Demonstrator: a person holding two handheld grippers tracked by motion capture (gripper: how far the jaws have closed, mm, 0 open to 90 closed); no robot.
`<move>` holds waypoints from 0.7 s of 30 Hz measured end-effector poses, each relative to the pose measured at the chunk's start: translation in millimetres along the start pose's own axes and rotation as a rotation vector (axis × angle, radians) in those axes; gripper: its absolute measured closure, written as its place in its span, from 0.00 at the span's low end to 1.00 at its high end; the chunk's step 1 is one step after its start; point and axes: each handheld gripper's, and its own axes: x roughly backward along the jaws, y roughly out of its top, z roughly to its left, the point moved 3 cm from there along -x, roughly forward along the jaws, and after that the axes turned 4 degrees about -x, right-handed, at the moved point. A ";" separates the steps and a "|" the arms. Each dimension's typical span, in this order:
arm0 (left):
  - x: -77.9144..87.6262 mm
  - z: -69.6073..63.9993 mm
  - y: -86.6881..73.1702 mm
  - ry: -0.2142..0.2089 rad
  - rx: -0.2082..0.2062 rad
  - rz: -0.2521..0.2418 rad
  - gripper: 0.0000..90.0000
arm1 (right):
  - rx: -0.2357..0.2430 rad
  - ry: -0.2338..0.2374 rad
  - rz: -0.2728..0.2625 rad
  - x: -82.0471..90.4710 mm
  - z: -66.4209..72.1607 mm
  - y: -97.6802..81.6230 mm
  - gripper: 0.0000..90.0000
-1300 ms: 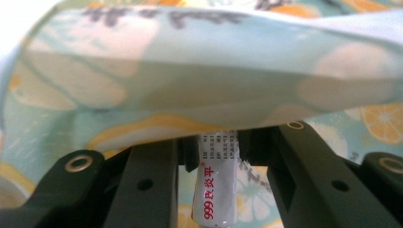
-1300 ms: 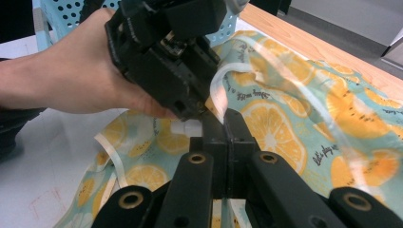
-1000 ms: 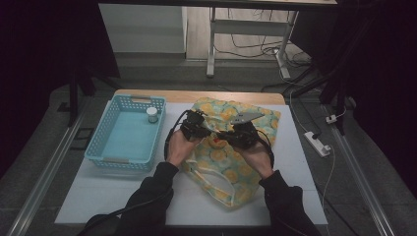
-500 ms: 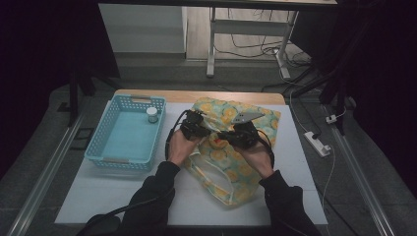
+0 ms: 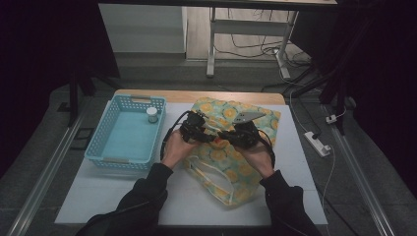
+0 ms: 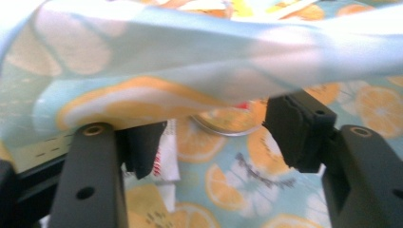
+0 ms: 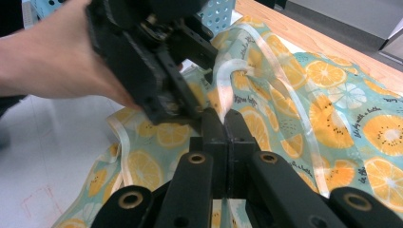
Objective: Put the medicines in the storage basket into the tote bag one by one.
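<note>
A light-blue cloth bag [image 5: 231, 169] printed with orange slices lies on the white table [image 5: 123, 196]. Both hands meet over its upper middle. My left gripper [image 5: 205, 137] is open and its jaws have just been opening. In the left gripper view [image 6: 214, 137] a fold of the bag [image 6: 190, 57] drapes just over the pads [image 6: 294, 133] without being pressed. My right gripper [image 7: 223, 118] is shut on the bag's edge [image 7: 285, 95] by a pale strap [image 7: 266, 57], right beside the left gripper [image 7: 157, 71]. In the high view the right gripper [image 5: 227, 135] points left.
A light-blue plastic basket [image 5: 110, 147] stands left of the bag with a small white-capped jar [image 5: 152, 114] in its far right corner. A white power strip [image 5: 317, 143] lies off the table's right edge. The table's wooden far edge [image 5: 196, 96] runs behind the bag.
The left hand has lifted slightly over the bag. The right hand and the bag stay as they were.
</note>
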 end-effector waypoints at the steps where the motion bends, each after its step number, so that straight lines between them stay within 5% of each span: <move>1: 2.6 -1.3 -0.2 -0.012 -0.001 -0.004 0.38 | 0.000 0.000 0.000 -0.1 0.1 0.0 1.00; 5: 10.3 -5.9 -3.0 -0.058 -0.005 -0.011 0.30 | 0.000 0.002 -0.001 0.0 0.7 0.3 1.00; 21: 40.5 -12.4 -18.5 -0.105 -0.021 -0.049 0.10 | -0.002 0.001 0.000 1.0 -0.6 0.1 1.00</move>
